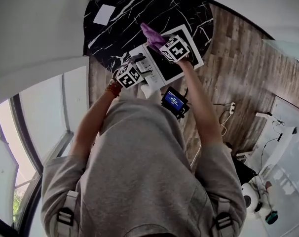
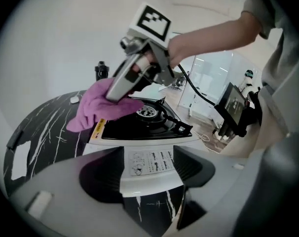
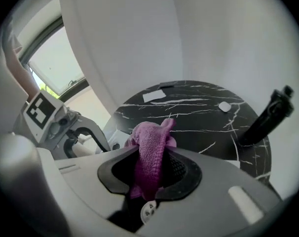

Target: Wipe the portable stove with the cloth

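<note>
Right tool (image 3: pixel 149 169) holds the purple cloth (image 3: pixel 150 149) at the portable stove (image 1: pixel 170 70) on the black marbled worktop (image 1: pixel 130 14).
The right tool's jaws are clamped on the cloth, which hangs bunched from them over the stove's black top, beside the round burner (image 2: pixel 148 112); whether it touches the surface is unclear. The left tool (image 2: pixel 149 168) is at the stove's near side, jaws wide apart, with the white labelled front edge between them and nothing gripped.
</note>
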Demonstrator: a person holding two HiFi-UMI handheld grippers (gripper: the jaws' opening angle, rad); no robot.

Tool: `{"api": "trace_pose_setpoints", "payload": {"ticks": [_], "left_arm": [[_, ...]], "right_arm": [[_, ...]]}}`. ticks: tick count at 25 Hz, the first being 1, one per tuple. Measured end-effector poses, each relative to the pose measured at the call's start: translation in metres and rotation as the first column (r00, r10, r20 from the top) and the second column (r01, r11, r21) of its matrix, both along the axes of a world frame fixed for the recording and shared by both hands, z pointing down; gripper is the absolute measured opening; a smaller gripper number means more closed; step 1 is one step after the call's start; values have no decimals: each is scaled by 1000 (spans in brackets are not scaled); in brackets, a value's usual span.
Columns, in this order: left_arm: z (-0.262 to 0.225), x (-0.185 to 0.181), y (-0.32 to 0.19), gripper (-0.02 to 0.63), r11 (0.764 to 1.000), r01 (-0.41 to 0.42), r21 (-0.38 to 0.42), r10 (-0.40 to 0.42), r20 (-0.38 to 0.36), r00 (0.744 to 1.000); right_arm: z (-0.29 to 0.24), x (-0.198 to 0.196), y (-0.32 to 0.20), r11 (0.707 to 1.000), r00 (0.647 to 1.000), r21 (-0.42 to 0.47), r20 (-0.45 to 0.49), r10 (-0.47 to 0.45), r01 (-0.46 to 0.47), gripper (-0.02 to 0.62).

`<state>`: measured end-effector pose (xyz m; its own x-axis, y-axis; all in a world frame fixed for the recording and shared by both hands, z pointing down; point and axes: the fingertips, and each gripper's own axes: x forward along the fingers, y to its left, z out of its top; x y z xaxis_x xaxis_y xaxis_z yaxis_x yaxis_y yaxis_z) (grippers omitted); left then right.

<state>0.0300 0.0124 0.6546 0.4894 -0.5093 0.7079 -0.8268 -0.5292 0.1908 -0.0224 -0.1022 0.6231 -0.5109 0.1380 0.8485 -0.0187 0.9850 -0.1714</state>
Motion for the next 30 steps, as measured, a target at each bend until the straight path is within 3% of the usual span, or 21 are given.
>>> {"api": "trace_pose_setpoints", "payload": {"ticks": [3, 6, 10, 14, 18, 21, 27, 30], "left_arm": [[-1, -23, -3, 302, 999, -29, 32, 30, -1, 1000], [7, -38, -3, 301, 993, -104, 61, 102, 24, 994], [12, -39, 7, 301, 955, -287, 80, 283, 54, 958], [14, -43, 7, 301, 919, -382, 101, 373, 96, 923], [16, -42, 10, 301, 892, -438, 112, 429, 97, 898], [18, -43, 12, 299, 893, -437, 109, 431, 71, 899], [12, -38, 11, 299, 903, -416, 105, 415, 33, 909], [7, -36, 9, 299, 905, -409, 113, 411, 10, 912]], "right_arm": [[-24, 26, 3, 994, 989, 16, 95, 109, -111, 108], [-34, 59, 20, 984, 979, 48, 121, 162, -169, 109], [-26, 104, 66, 967, 968, 70, 74, 239, -244, 109], [0, 130, 98, 959, 962, 81, -9, 273, -271, 109], [20, 149, 108, 944, 945, 178, -124, 303, -279, 110], [23, 147, 109, 943, 940, 186, -149, 306, -278, 109], [39, 132, 124, 981, 935, 189, -334, 116, -54, 106], [42, 129, 124, 985, 926, 151, -356, 129, -79, 104]]}}
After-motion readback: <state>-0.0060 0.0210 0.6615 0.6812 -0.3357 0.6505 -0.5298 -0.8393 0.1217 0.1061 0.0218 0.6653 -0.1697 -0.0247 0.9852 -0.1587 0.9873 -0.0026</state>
